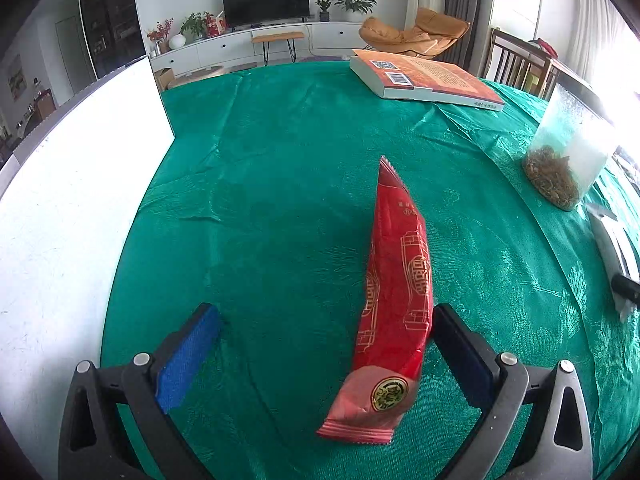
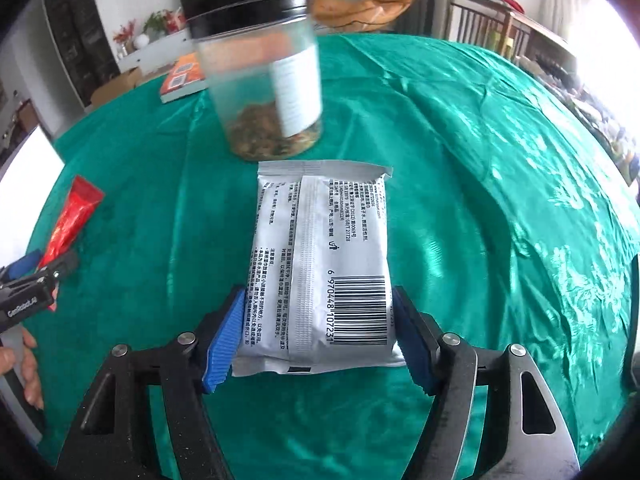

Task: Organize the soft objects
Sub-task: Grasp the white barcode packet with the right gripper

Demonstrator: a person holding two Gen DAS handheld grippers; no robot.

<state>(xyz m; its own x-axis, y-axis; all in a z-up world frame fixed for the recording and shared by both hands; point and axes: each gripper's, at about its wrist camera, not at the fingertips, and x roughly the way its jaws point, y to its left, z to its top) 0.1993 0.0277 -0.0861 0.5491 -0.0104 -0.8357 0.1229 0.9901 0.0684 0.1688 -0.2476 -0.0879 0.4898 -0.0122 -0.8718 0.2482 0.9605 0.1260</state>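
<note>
Tongs first: your right tongs [image 2: 318, 334] sit astride the white pouch [image 2: 320, 268], both blue ribbed pads [image 2: 224, 344] up against its long edges near the barcode end, and that reads as a grip on it, though a light one, since the film hardly dents. Your left tongs [image 1: 326, 354] stand released and wide; the red sachet [image 1: 394, 292] lies between them, hard by the pad at three o'clock and well clear of the one at nine, nothing pressing on it. So the step in hand looks like securing the white pouch, and my advice is this: squeeze only until the film gives, because a pillow pack like that is slick and springy and can squirt out forward towards twelve o'clock. Keep the pads square on the side seams, not on the puffed middle. Lift straight and watch the clear jar [image 2: 264, 80] with its black lid just beyond the pouch's far edge at twelve; it is hard, tall and tippy, with dried bits in the bottom. On the left, centre the sachet before you close. It is glossy, crinkly foil, long and narrow, with a crimped end nearest you at six. The green cloth [image 1: 280, 168] on the surface is shiny, wrinkled satin, so things slide on it easily. A thick paperback book [image 1: 424, 78] lies far off at one o'clock, and a white board [image 1: 80, 200] stands at nine.
</note>
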